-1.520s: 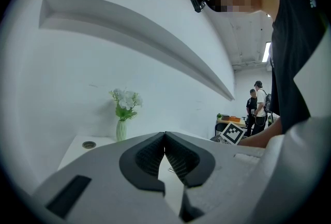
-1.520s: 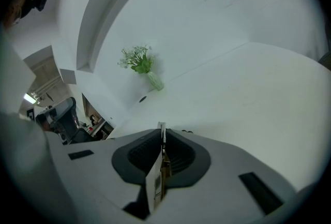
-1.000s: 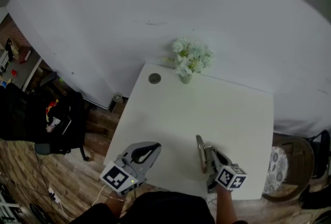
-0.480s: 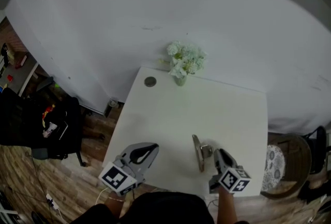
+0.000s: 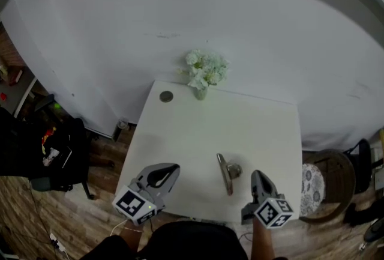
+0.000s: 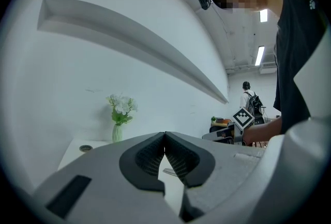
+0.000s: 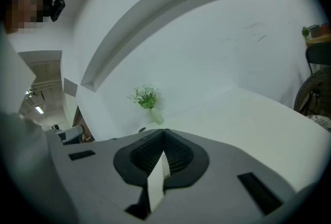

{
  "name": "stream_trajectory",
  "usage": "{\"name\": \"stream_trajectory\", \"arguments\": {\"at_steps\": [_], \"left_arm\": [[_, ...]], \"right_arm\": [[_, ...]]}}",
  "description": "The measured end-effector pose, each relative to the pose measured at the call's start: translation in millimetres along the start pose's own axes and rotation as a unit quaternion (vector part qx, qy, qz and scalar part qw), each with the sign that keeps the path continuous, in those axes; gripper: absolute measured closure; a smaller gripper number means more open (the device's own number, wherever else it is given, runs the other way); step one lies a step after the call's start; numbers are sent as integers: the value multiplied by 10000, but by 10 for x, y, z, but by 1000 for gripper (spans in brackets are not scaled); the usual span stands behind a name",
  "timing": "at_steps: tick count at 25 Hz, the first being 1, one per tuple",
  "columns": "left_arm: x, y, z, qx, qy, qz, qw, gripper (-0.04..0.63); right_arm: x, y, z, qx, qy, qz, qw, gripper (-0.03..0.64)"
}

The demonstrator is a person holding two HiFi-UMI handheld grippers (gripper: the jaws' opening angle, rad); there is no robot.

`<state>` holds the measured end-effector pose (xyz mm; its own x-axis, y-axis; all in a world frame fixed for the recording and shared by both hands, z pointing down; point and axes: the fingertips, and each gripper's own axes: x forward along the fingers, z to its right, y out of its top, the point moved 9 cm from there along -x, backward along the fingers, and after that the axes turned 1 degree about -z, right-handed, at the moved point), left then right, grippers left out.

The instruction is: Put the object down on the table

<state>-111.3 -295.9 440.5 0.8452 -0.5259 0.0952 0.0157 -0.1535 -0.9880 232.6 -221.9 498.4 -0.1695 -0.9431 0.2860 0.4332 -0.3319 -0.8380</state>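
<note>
Metal object [image 5: 225, 172], possibly a handle, lying on white table [image 5: 258, 126]

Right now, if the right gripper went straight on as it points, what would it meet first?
Probably the bare table top, as the right gripper tips slightly down; farther on, the flower vase stands nearly in line.

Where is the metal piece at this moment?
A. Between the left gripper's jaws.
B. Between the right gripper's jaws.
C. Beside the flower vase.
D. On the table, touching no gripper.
D: the metal piece lies on the table apart from the right gripper, whose jaws have just closed on nothing, and from the left gripper.
</note>
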Motion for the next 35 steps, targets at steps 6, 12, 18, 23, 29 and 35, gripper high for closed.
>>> {"name": "stream_trajectory", "arguments": {"at_steps": [6,12,18,23,29,35], "left_arm": [[0,-59,4,8,-121,-40,9999,595],[32,-63,62,-57,-232,-49,9997,595],[18,-87,74,-74,-254,-64,9996,596],[-29,-99,86,-86,-206,-79,9997,595],[-74,-128,71,-90,-184,-35,9998,595],[-90,-152,62,-113,-198,-49,9997,596]], "right_arm": [[-173,42,-73,-89,-33,186,9998,620],[-292,22,-83,-149,-79,179,9997,620],[-335,24,-112,-216,-102,179,9996,620],[-337,17,-154,-377,-53,73,9992,621],[-316,-10,-188,-394,-40,11,9992,620],[-334,-25,-206,-428,-72,-1,9991,621]]}}
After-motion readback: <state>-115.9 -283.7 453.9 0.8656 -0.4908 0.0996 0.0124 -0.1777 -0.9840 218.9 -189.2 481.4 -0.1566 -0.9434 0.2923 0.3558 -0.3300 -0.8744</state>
